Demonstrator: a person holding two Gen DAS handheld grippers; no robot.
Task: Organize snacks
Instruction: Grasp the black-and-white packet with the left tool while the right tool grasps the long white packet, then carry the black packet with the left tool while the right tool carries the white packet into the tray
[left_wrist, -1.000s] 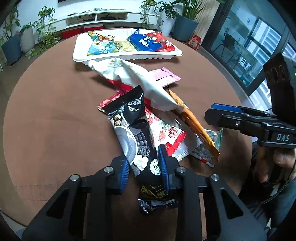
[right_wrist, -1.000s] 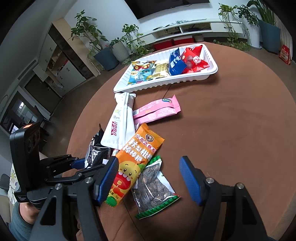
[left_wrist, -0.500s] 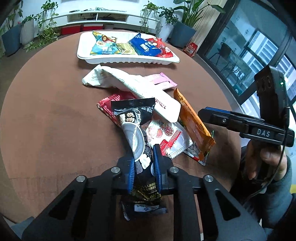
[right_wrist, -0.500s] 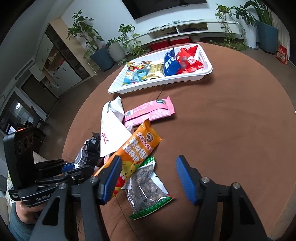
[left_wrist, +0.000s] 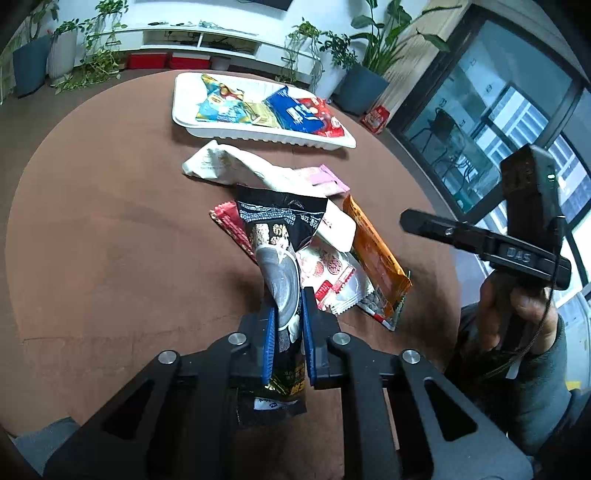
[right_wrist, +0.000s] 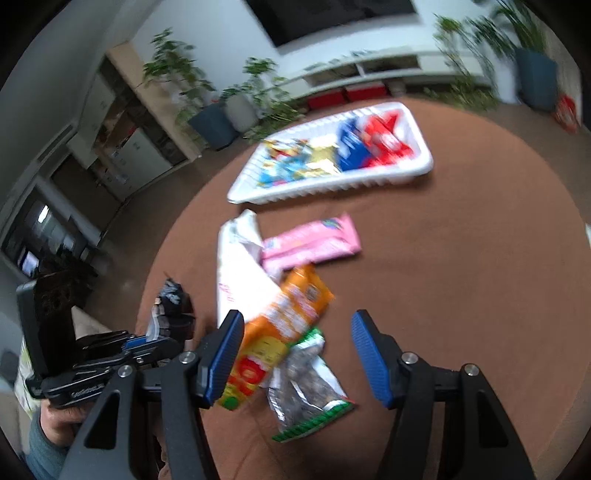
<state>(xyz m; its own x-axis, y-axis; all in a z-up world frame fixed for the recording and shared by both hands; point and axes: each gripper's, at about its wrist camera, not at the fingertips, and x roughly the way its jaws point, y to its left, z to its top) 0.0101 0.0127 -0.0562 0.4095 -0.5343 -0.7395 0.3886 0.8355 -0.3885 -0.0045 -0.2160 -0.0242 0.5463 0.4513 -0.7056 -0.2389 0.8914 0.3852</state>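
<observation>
Brown desk lay bare toward nine o'clock of the snack pile; the white tray sat at twelve near the far edge. The black packet ran lengthwise from six to twelve, its top raised. The left tool, just closing, pinched its lower end. The right tool hung open over the orange packet, touching nothing.

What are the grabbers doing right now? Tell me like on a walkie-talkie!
Left gripper just closed, shut on black packet. Right gripper open, empty, above orange packet. Tray half full; white packet lies between.
</observation>
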